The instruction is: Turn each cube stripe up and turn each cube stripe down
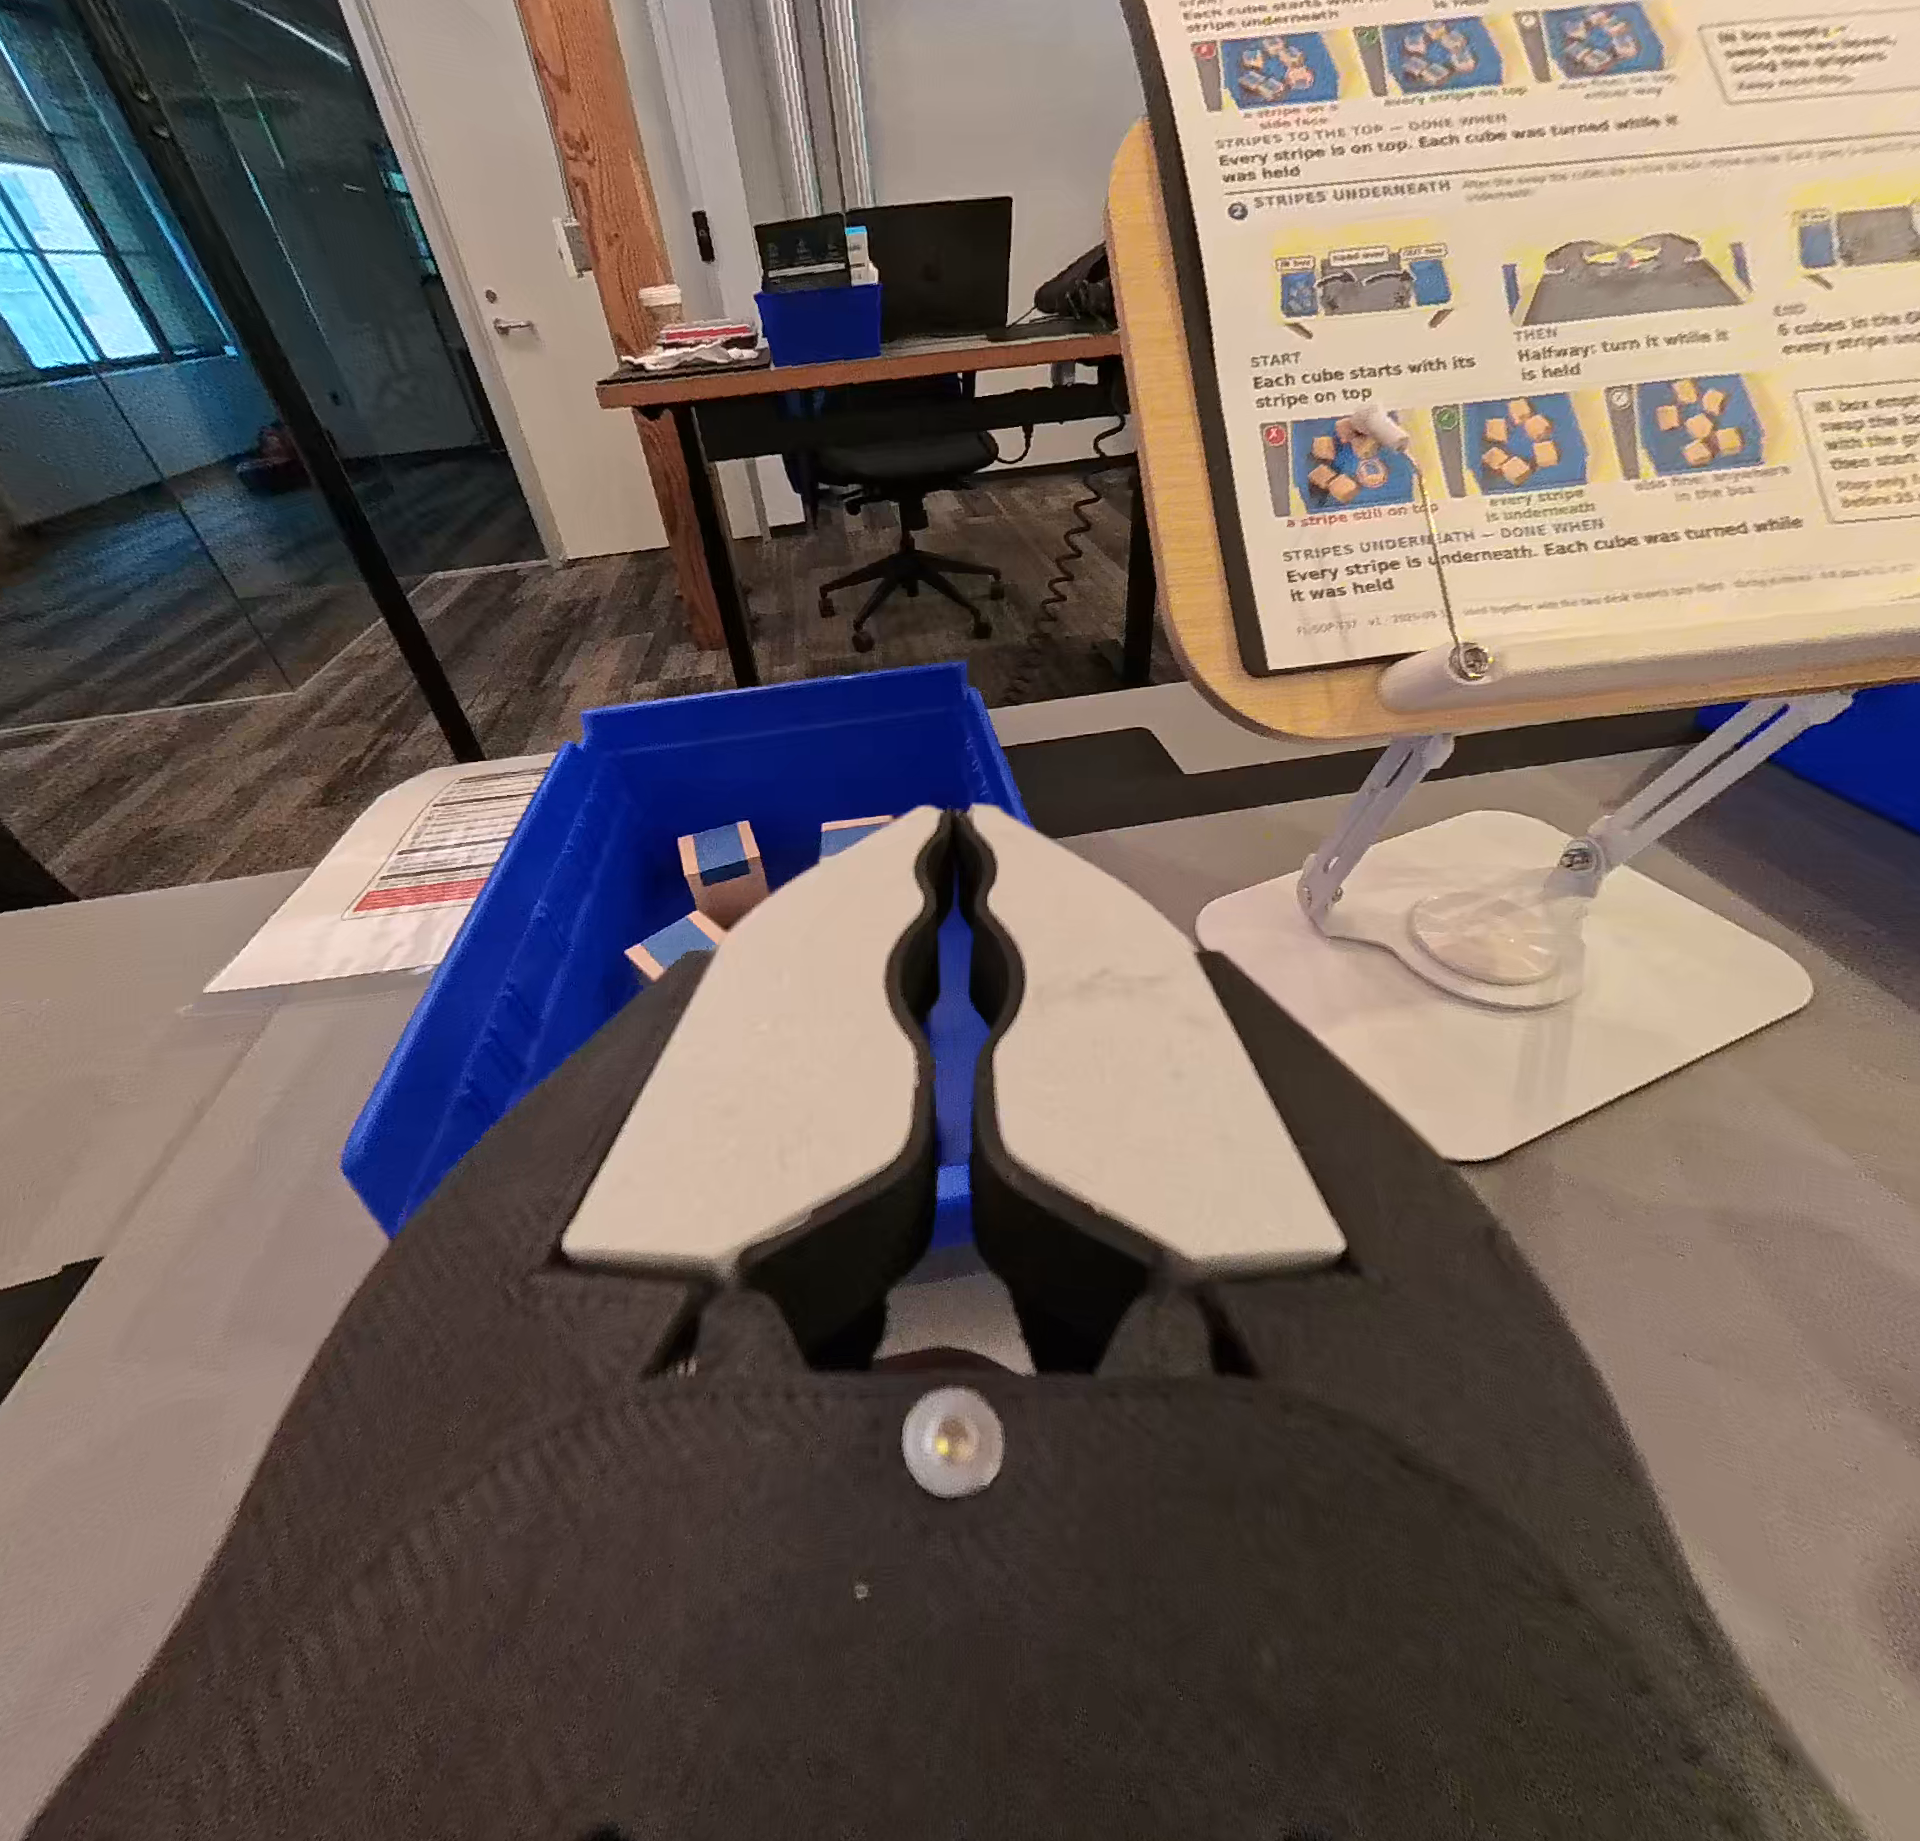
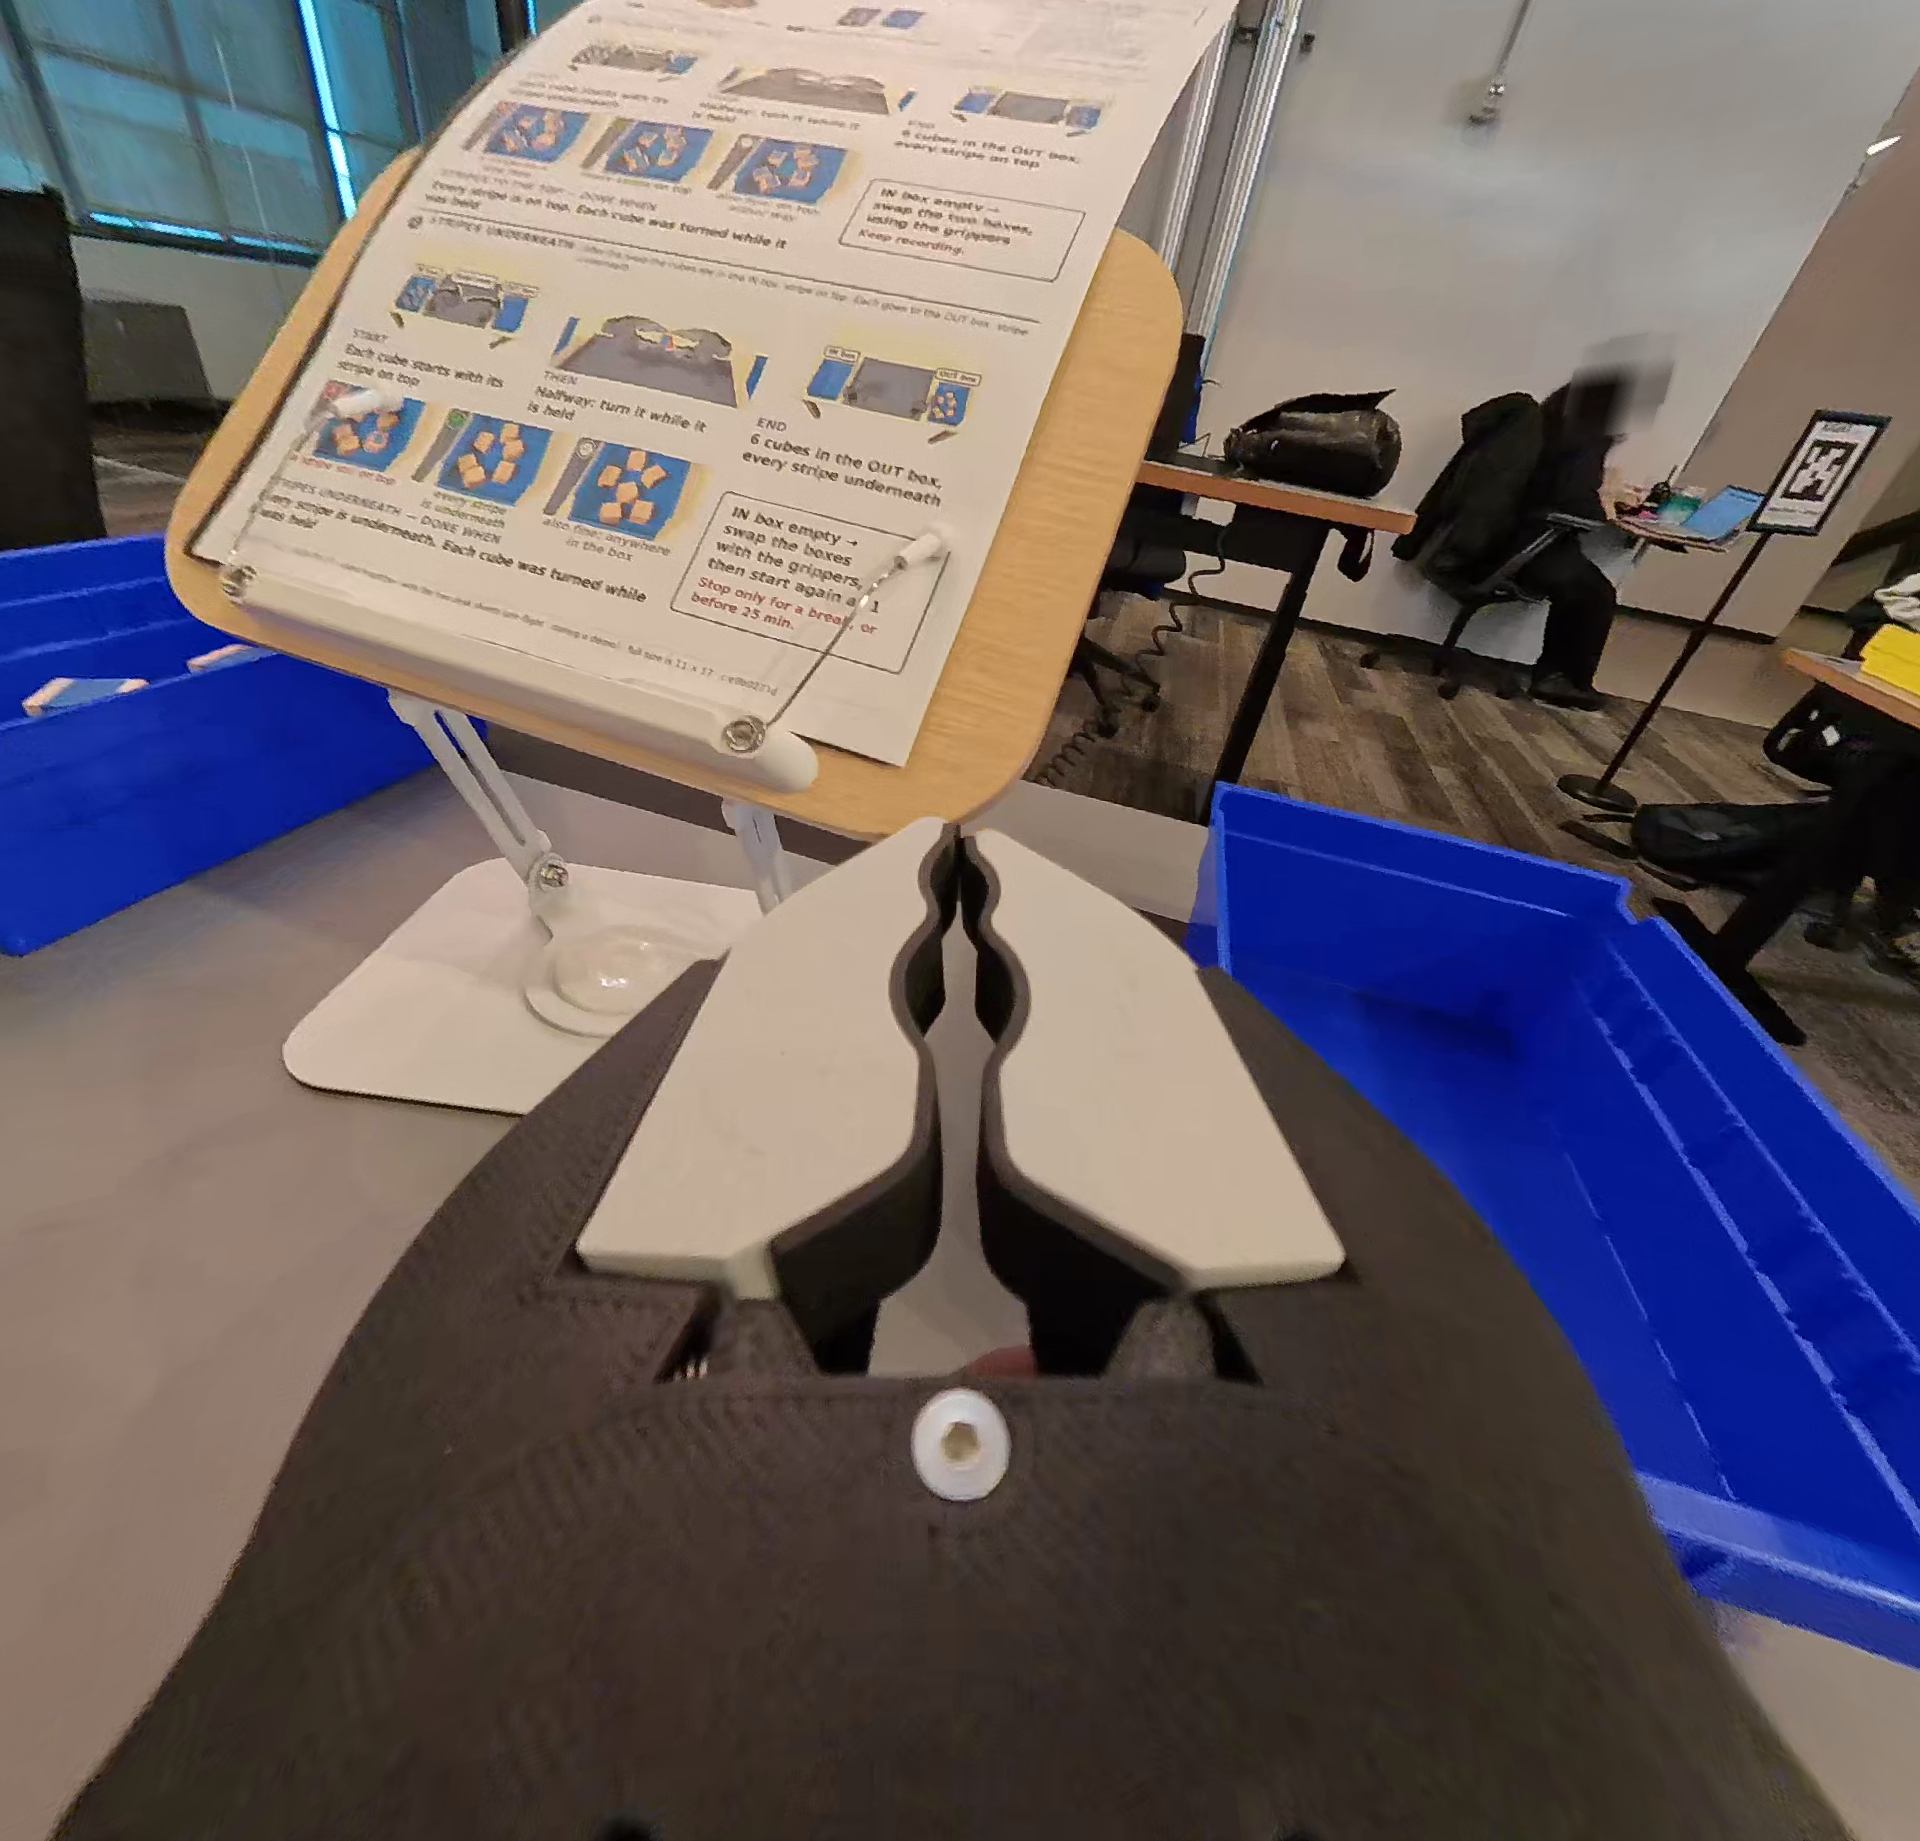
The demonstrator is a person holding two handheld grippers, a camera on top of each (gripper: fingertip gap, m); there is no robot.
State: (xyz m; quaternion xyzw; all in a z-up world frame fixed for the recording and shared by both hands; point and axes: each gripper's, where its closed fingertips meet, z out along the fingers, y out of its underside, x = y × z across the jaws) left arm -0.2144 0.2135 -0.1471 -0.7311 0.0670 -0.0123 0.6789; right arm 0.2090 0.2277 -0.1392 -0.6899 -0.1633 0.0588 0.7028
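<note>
Bright, even indoor light; wide-angle edge bending, perhaps slight blur.

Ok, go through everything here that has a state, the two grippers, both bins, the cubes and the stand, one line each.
Left gripper: fingers shut, nothing held, over the left bin.
Right gripper: fingers shut, nothing held, over the table.
Left blue bin: holds cubes.
Cubes: the visible ones show a blue stripe on top.
Right blue bin: no cubes in the visible part.
Book stand: propped up, tilted, sheet clipped on.
</note>
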